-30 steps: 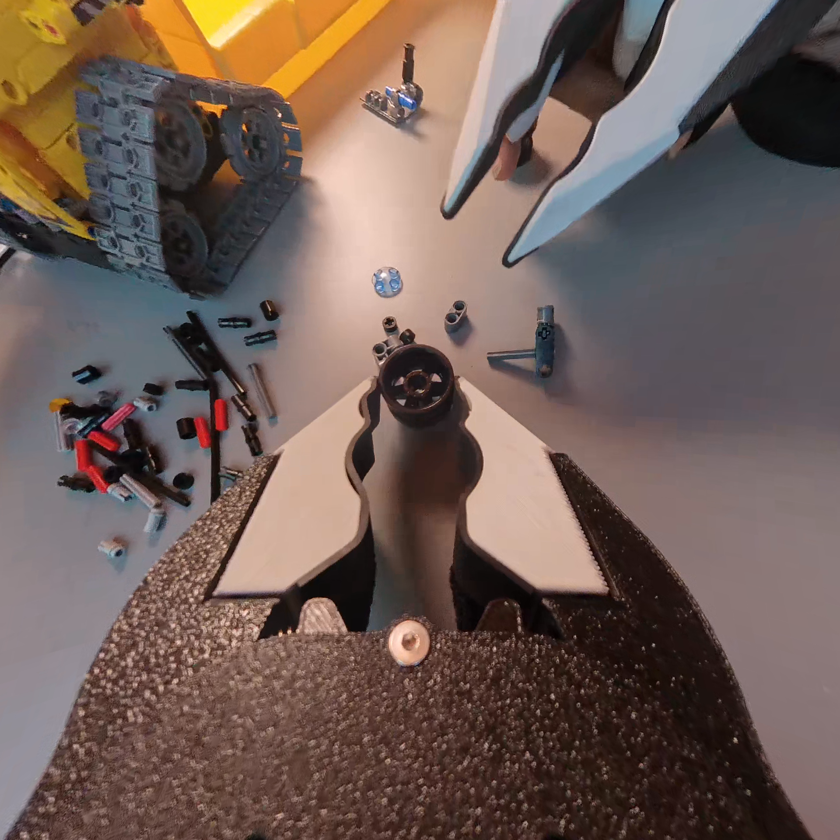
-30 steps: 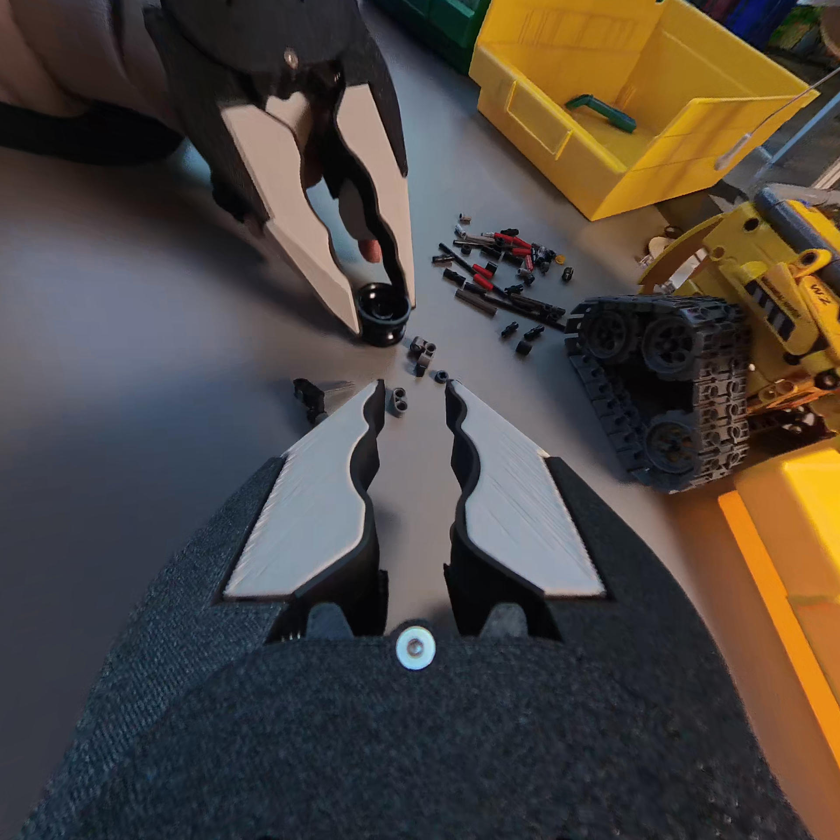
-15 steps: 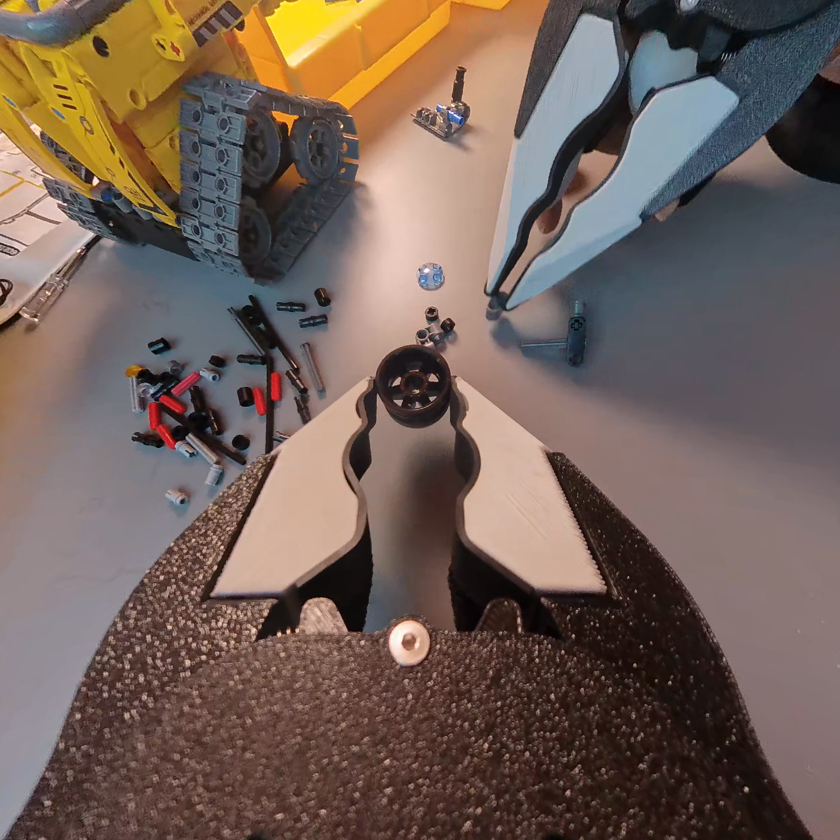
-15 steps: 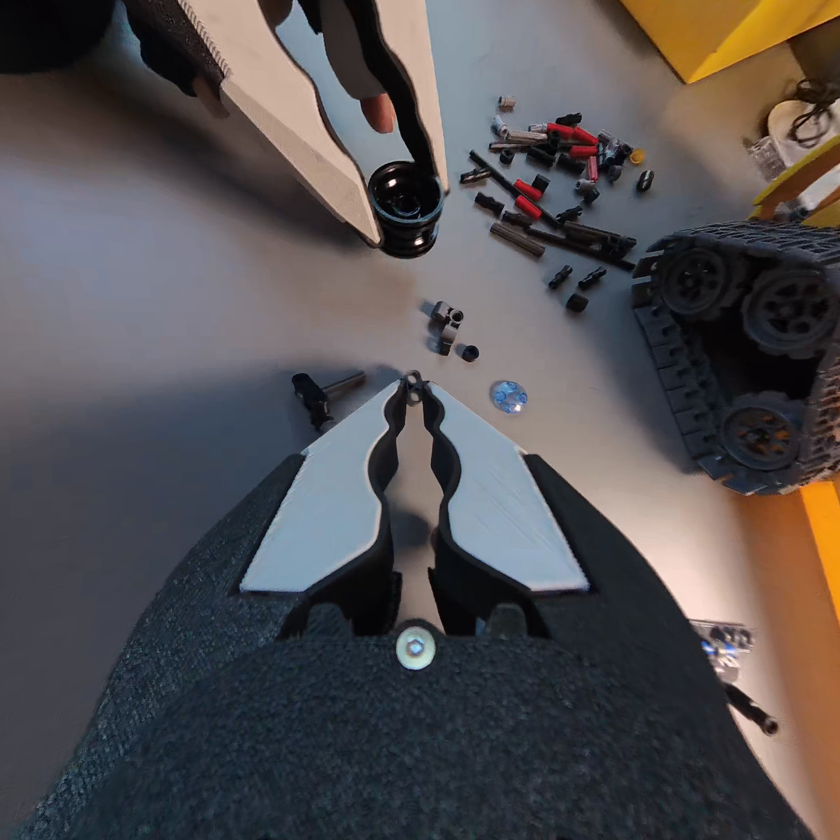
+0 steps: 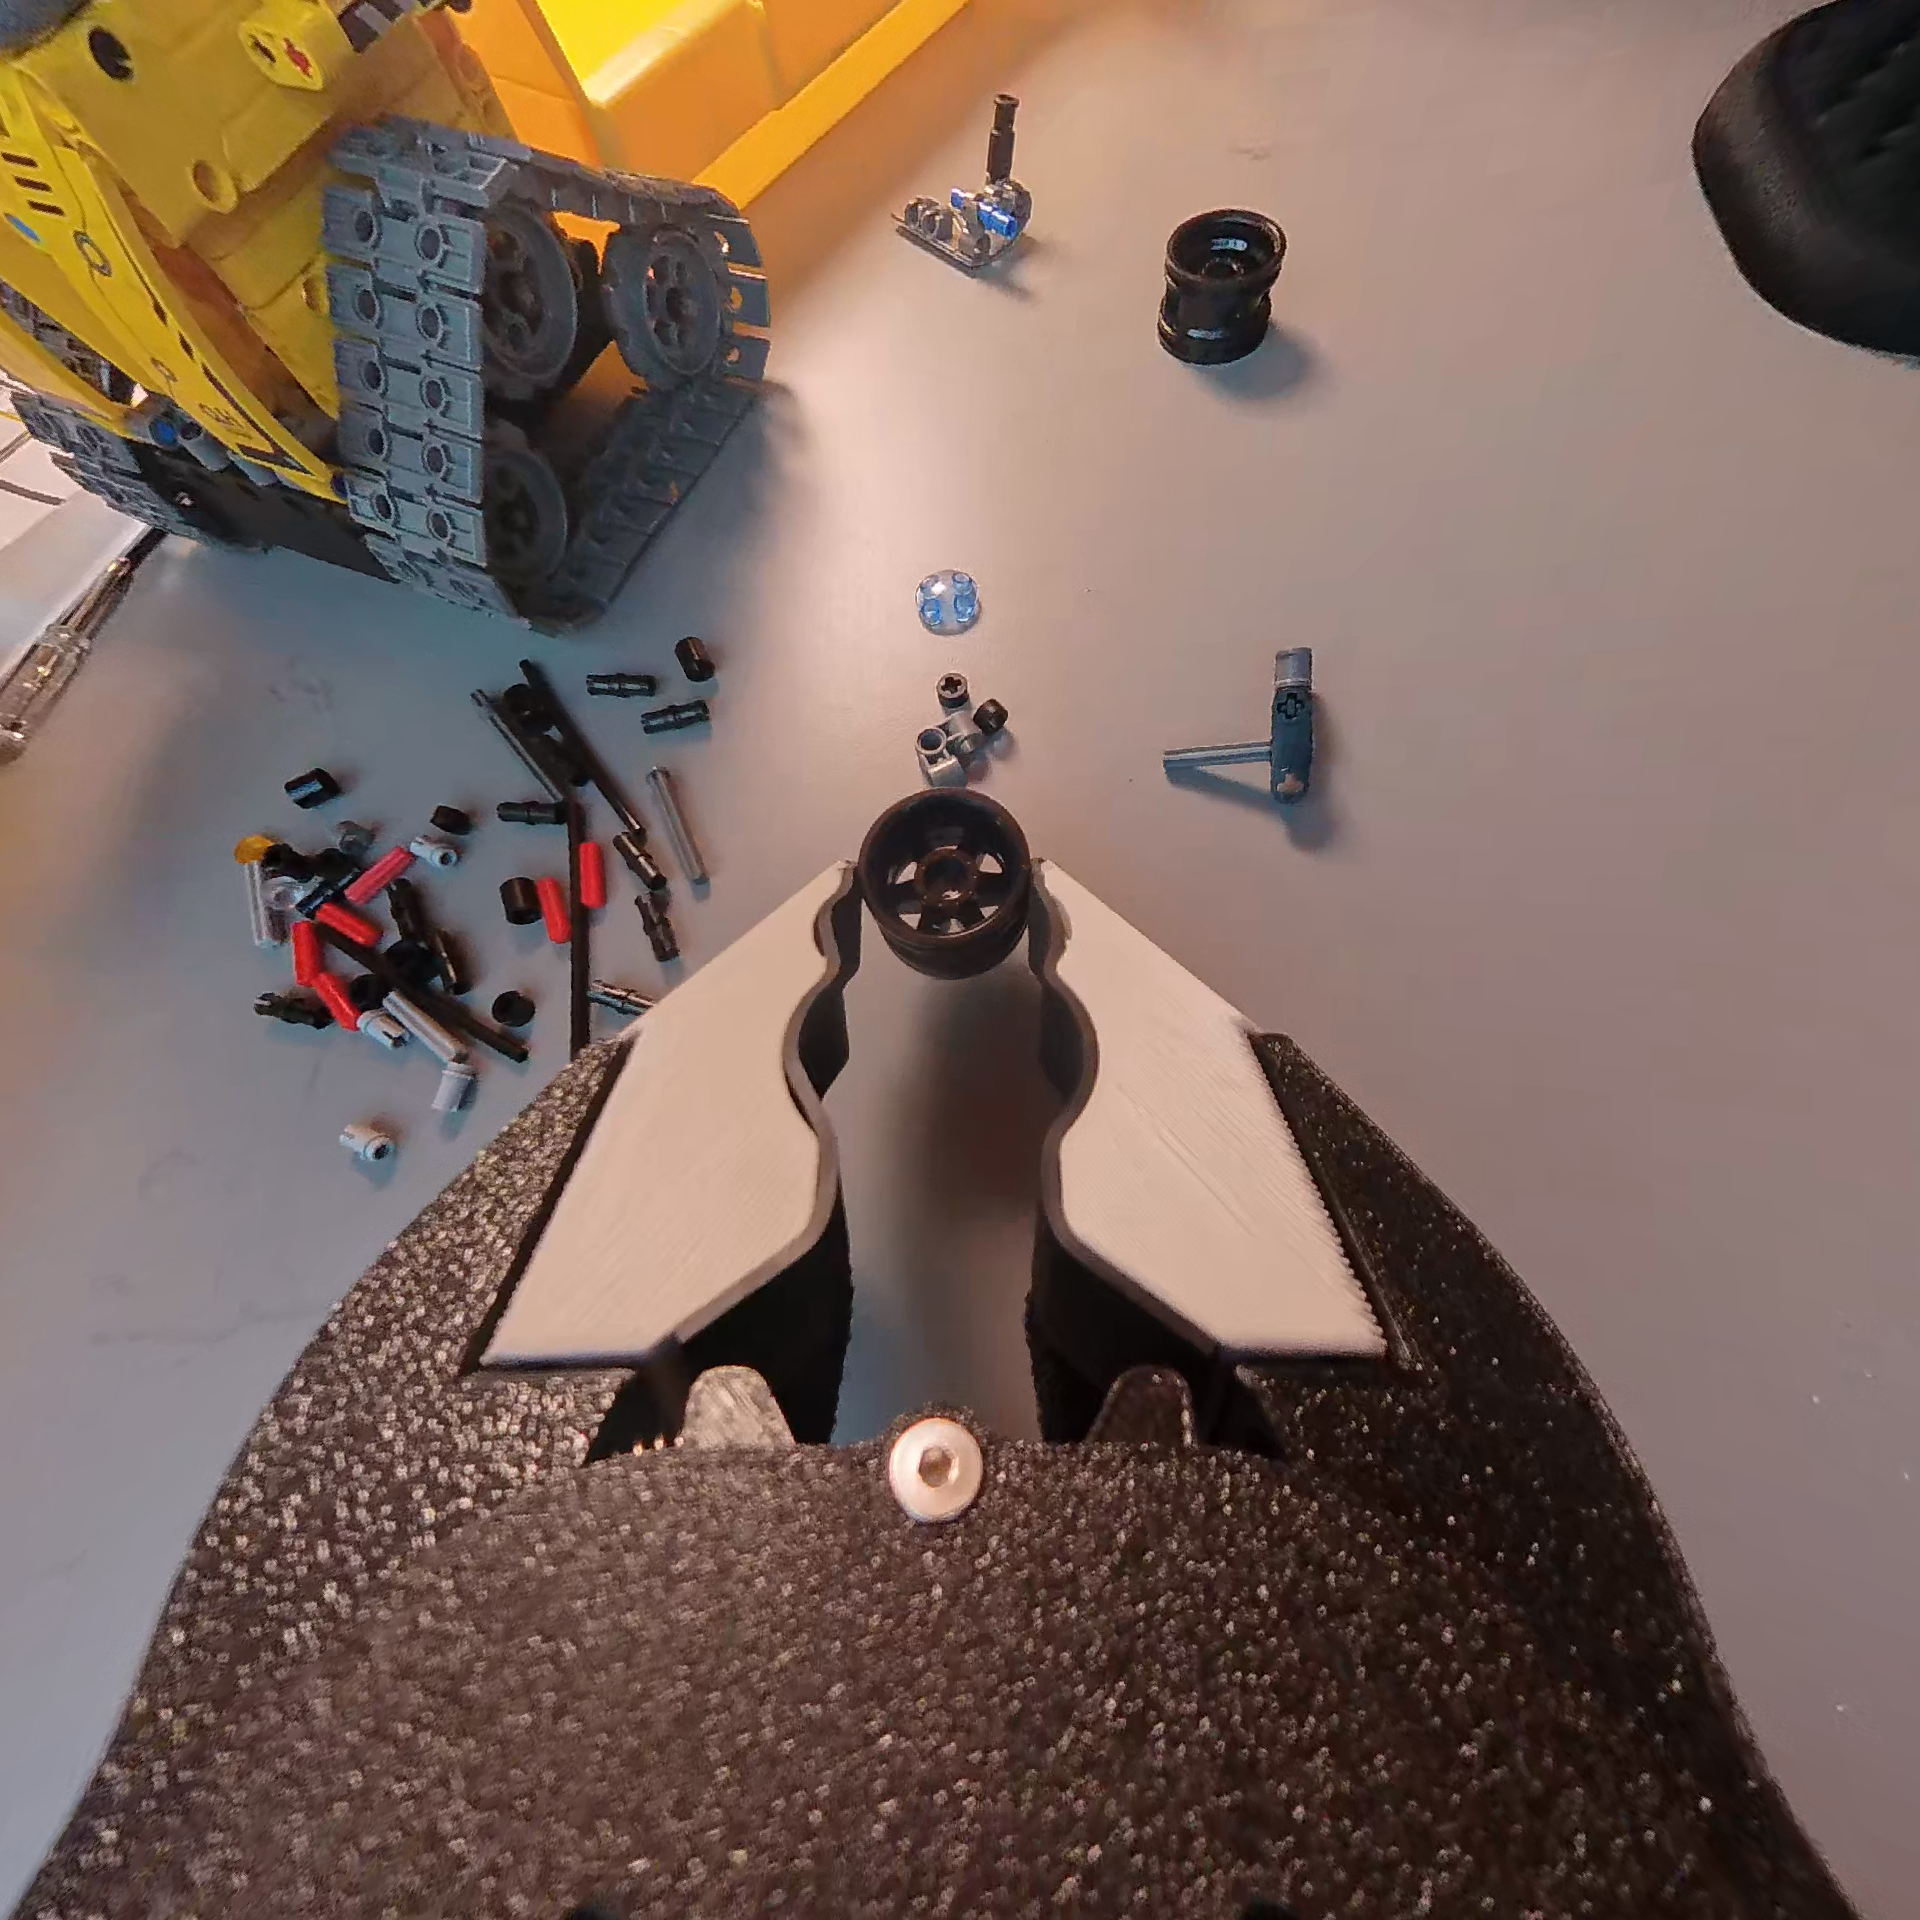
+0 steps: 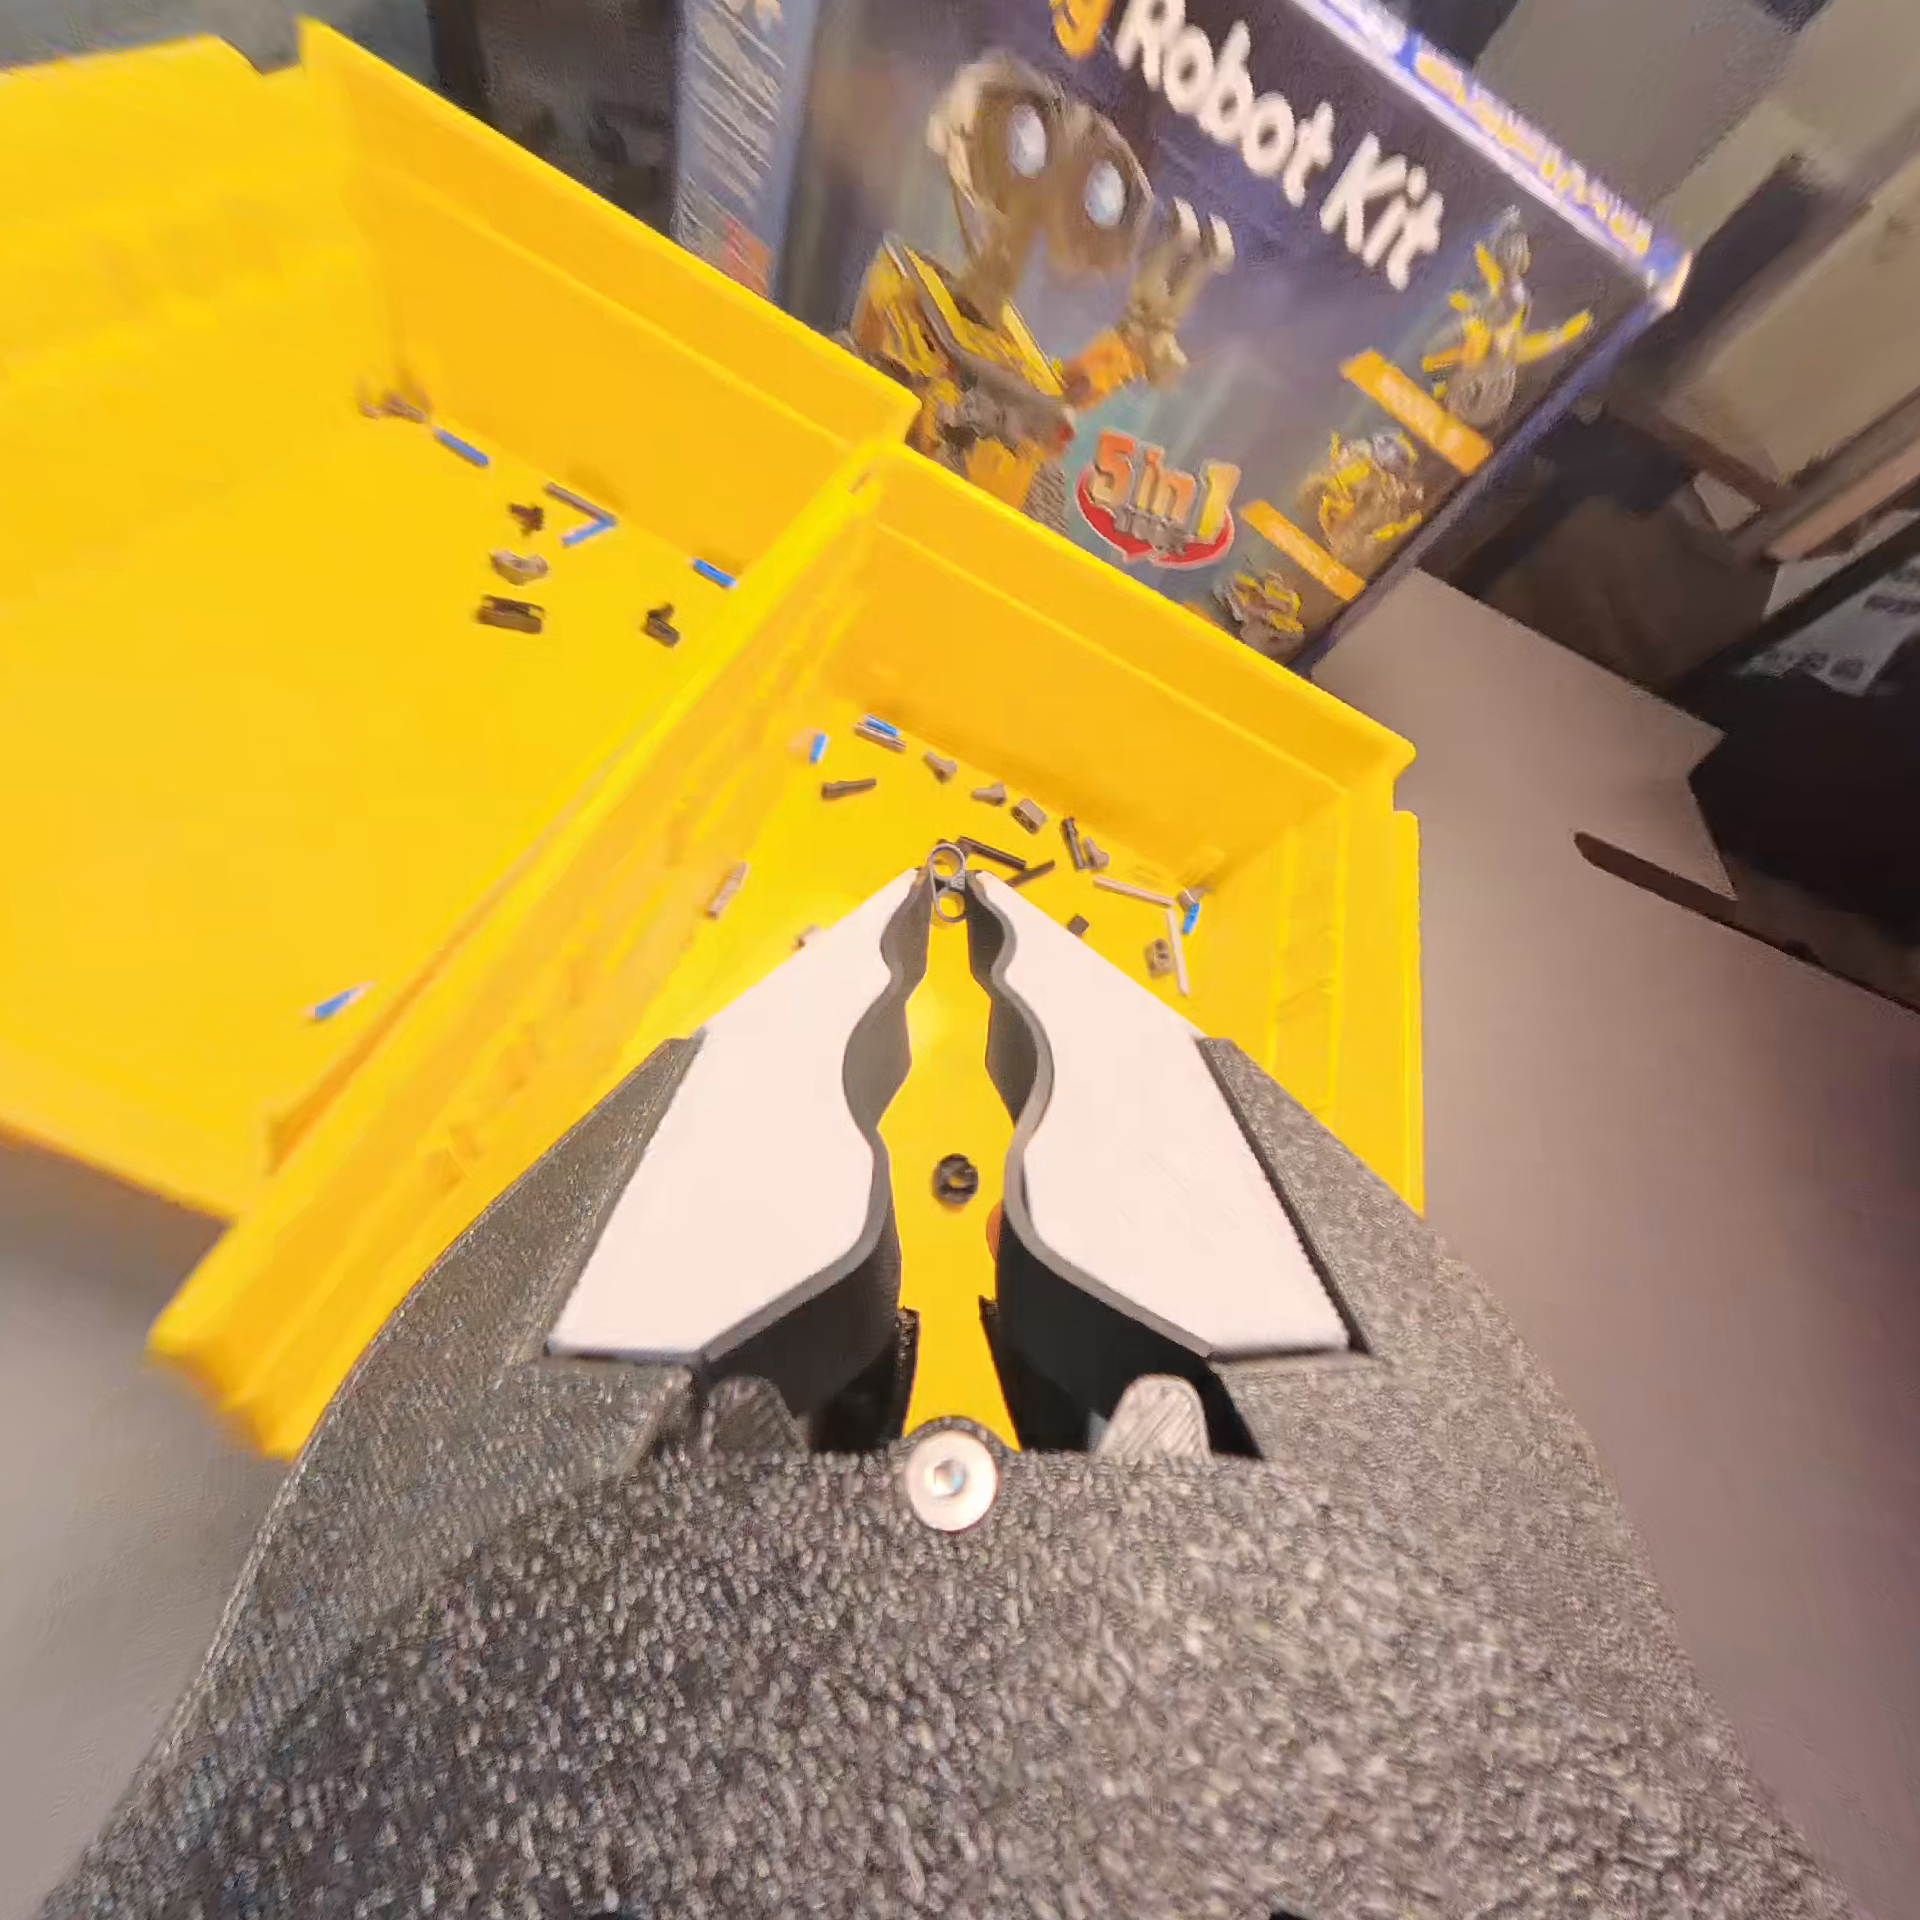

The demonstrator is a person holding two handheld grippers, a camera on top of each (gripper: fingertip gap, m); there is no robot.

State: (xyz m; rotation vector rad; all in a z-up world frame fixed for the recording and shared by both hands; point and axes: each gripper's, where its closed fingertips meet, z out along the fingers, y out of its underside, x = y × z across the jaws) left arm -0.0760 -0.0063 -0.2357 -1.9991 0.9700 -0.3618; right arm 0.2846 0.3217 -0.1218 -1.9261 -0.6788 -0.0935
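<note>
Left gripper clamped on a black wheel hub, lifted over the grey table; loose pins at nine o'clock, tracked yellow model at eleven. Right gripper pinching a tiny grey connector above the nearer yellow bin. Thin tip-only hold: likely to slip and bounce outside.

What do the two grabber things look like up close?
Both look alike. The left gripper has a black, bumpy, speckled body shaped like a wide shield, with one shiny silver screw in the middle. Two flat, light grey fingers taper to points, edged in black with wavy inner sides and tiny saw-like ridges outside. The right gripper matches: same grainy black body, silver screw and pale fingers. No cables or sleeves show.
</note>
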